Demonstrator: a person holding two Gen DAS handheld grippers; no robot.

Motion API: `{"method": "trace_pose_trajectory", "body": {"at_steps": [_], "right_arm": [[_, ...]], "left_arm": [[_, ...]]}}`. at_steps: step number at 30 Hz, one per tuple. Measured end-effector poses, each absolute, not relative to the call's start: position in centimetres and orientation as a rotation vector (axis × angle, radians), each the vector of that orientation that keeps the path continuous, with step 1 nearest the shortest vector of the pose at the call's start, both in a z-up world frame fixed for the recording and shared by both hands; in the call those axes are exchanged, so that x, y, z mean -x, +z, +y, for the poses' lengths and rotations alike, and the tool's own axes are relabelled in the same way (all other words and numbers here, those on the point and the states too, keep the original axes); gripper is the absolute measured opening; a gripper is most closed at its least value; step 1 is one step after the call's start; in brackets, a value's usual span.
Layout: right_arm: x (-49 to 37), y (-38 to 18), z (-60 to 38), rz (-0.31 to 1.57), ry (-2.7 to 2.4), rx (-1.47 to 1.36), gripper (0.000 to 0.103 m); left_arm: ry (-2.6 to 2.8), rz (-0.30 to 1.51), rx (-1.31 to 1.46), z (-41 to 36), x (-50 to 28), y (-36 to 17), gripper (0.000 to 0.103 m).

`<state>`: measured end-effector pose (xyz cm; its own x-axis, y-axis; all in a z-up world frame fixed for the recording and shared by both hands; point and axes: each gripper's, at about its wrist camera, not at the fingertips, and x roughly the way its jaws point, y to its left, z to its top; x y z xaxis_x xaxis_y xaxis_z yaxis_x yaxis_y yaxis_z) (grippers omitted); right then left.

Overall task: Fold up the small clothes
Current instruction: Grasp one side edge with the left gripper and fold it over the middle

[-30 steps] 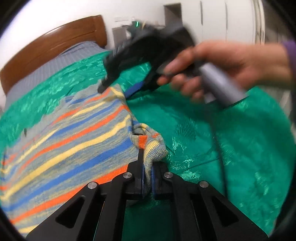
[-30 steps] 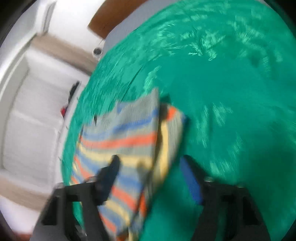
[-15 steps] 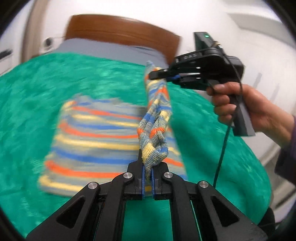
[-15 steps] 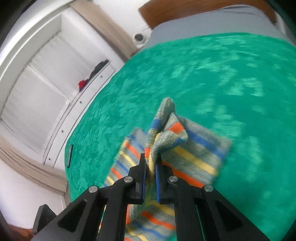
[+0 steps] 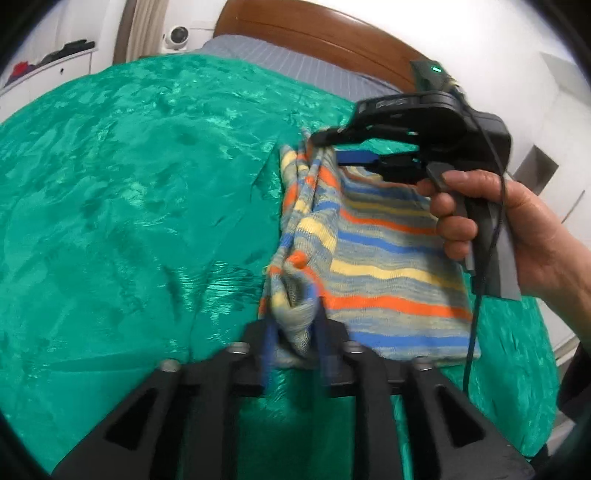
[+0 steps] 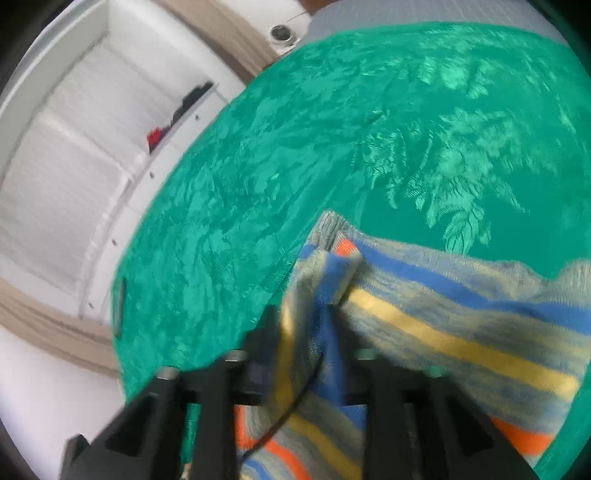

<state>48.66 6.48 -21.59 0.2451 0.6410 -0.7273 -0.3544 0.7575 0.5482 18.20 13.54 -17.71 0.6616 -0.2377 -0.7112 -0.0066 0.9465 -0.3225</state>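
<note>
Now striped sweater (image 5: 388, 258) folded, stripes crosswise, long axis toward headboard (image 5: 314, 33).

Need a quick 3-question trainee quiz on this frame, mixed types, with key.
1. True or false: the striped knit garment lies on a green bedspread.
2. Which colour is absent from the garment's stripes? A) orange B) blue C) purple D) yellow
3. Fill in: in the left wrist view, the hand holding the right gripper appears on the ___ side of the picture.

Key: 1 true. 2 C. 3 right. Note: the jaws of both the right gripper and the left gripper are opening, with a bunched garment edge between each pair.
</note>
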Motion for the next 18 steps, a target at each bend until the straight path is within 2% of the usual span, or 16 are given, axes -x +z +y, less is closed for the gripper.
{"method": "trace_pose_trajectory", "body": {"at_steps": [1, 2, 7, 10, 12, 14, 15, 18], "right_arm": [[-48.3, -21.1, 5.8, 1.112, 0.696, -0.322, 0.036], [-47.8, -20.2, 4.7, 1.082, 0.689, -0.330, 0.036], [-43.0, -15.4, 0.7, 0.987, 0.683, -0.146, 0.036], [-37.9, -14.6, -0.5, 0.967, 0.707, 0.038, 0.036], [-35.5, -15.4, -0.6, 0.969, 0.723, 0.101, 0.036], [-33.3, -17.7, -0.6, 1.007, 0.744, 0.122, 0.036], [-32.7, -19.1, -0.4, 1.034, 0.737, 0.144, 0.036], [-31.0, -22.3, -0.1, 1.085, 0.707, 0.205, 0.036]], "left_arm": [[-0.121, 0.830, 0.301, 13.7, -17.8, -17.3, 0.061], [-0.120, 0.812, 0.303, 14.1, -17.3, -17.2, 0.069], [-0.142, 0.786, 0.314, 15.1, -18.0, -16.5, 0.071], [-0.114, 0.790, 0.312, 15.3, -18.8, -16.7, 0.069], [-0.108, 0.817, 0.313, 15.4, -19.5, -17.3, 0.061], [-0.129, 0.878, 0.311, 15.3, -20.2, -18.6, 0.021], [-0.150, 0.904, 0.315, 15.3, -20.4, -19.2, 0.017], [-0.170, 0.916, 0.269, 15.1, -19.5, -19.0, 0.017]]}}
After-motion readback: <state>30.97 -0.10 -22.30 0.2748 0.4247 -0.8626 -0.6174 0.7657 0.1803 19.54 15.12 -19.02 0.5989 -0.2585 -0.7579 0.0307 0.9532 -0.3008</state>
